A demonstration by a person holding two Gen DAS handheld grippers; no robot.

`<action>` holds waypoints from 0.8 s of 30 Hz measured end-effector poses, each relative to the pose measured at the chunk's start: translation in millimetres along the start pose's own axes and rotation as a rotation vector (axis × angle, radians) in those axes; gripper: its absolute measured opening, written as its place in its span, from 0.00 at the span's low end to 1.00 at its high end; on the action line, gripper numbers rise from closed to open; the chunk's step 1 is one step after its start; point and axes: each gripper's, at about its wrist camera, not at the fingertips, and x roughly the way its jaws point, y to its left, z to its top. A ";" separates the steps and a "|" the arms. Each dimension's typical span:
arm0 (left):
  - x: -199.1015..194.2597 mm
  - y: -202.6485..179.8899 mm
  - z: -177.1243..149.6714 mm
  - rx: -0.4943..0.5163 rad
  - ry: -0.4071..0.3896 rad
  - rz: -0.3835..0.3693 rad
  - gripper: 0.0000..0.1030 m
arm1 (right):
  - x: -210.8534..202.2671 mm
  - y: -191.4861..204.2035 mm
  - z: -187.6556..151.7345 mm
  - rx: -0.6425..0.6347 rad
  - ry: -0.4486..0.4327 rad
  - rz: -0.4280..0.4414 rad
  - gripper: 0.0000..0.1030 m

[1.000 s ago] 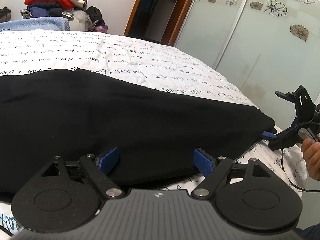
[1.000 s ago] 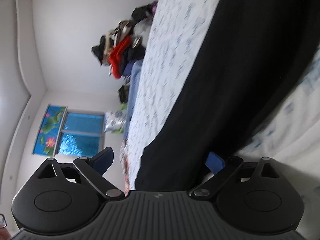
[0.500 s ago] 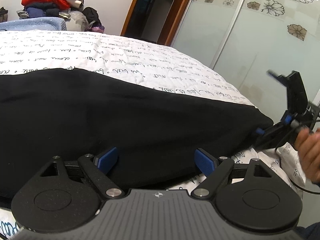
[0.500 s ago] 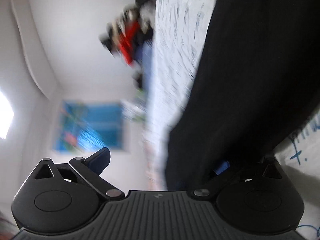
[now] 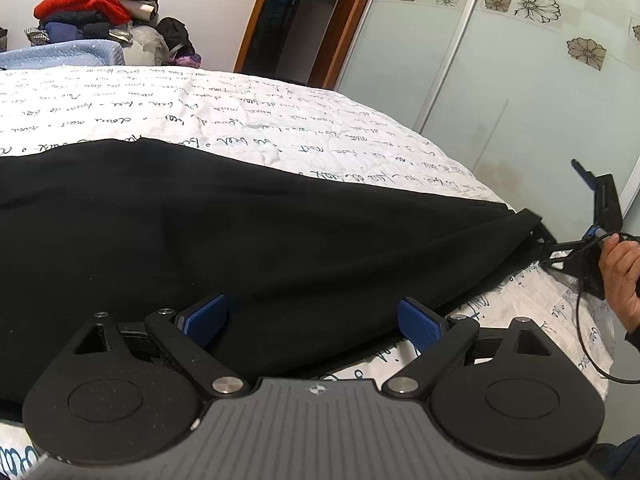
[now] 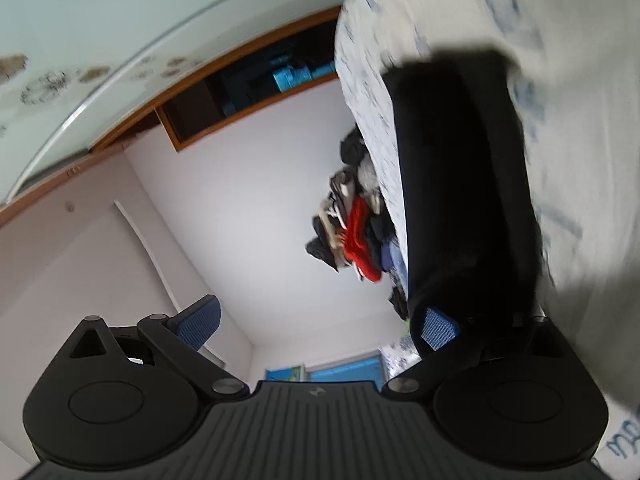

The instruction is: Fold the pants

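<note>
The black pants (image 5: 248, 240) lie spread out flat across the bed (image 5: 200, 116), which has a white cover with writing on it. The left gripper (image 5: 312, 318) sits low at the near edge of the pants. Its jaws have just been opening and now stand wide, with the blue pads (image 5: 418, 326) over the cloth but not pinching it, so it holds nothing. Far off at the narrow end of the pants is the right gripper (image 5: 560, 246), held by a hand (image 5: 620, 276). Its own view is turned sideways and blurry. There the jaws stand wide too, and one pad (image 6: 438, 328) is right at the edge of the black cloth while the other pad hangs in the air. It does not look like it has pinched the cloth. The job looks like it is only at the start: the pants are laid out and no fold shows yet. The step in hand looks like getting a hold on both ends. Next, each gripper needs to slide one pad under the edge, close on the cloth, and then lift and carry it over to make the first fold. The cloth is soft and floppy, so a weak pinch could let it slip out.
</note>
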 end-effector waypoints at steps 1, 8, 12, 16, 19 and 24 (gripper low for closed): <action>0.2 0.2 0.1 0.002 0.001 0.001 0.92 | -2.6 4.5 1.5 -0.017 -0.015 0.006 1.00; 0.3 -1.3 -0.8 0.007 0.005 0.004 0.92 | -55.5 42.1 24.7 -0.124 -0.213 0.057 1.00; 0.6 -1.9 0.5 0.007 0.012 0.008 0.92 | -70.7 66.9 24.0 -0.229 -0.274 0.037 1.00; -0.8 -4.6 8.8 -0.021 0.043 0.012 0.92 | -49.8 112.7 14.1 -0.497 -0.264 -0.192 1.00; 1.6 -6.9 23.0 -0.059 0.075 0.006 0.92 | 23.6 136.1 9.5 -0.725 -0.001 -0.549 1.00; 0.9 -26.8 51.4 0.015 -0.005 -0.013 0.92 | 126.6 111.1 5.5 -0.994 0.383 -0.889 0.99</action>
